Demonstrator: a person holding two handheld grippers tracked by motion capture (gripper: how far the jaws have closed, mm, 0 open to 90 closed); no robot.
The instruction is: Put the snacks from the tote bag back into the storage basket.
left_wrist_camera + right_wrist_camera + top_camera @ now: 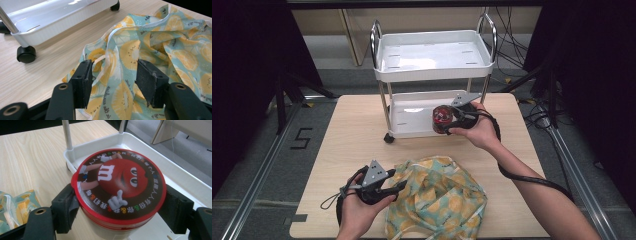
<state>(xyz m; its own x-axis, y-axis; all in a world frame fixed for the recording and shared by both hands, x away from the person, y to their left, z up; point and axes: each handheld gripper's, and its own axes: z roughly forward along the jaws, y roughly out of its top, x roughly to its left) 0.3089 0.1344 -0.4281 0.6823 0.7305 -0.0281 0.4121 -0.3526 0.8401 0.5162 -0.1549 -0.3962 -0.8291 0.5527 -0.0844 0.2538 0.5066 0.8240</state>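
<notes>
A round can with a red lid showing a red candy character (120,177) is clamped by its sides between the two pads of my right gripper (121,206). In the high view the can (440,116) hangs in my right gripper (448,121) at the front right corner of the lower tray (409,131) of a white cart. A cloth bag printed with yellow fruit slices (442,197) lies crumpled on the table's near side. My left gripper (396,181) stands open at the bag's left edge. Folds of the bag (150,42) lie between the spread pads of my left gripper (112,75).
The white two-tier cart has an upper tray (432,70), chrome posts and black casters (26,53), and stands at the back middle of the wooden table (347,145). Cables and dark stands surround the table. A floor marking "5" (302,138) lies to the left.
</notes>
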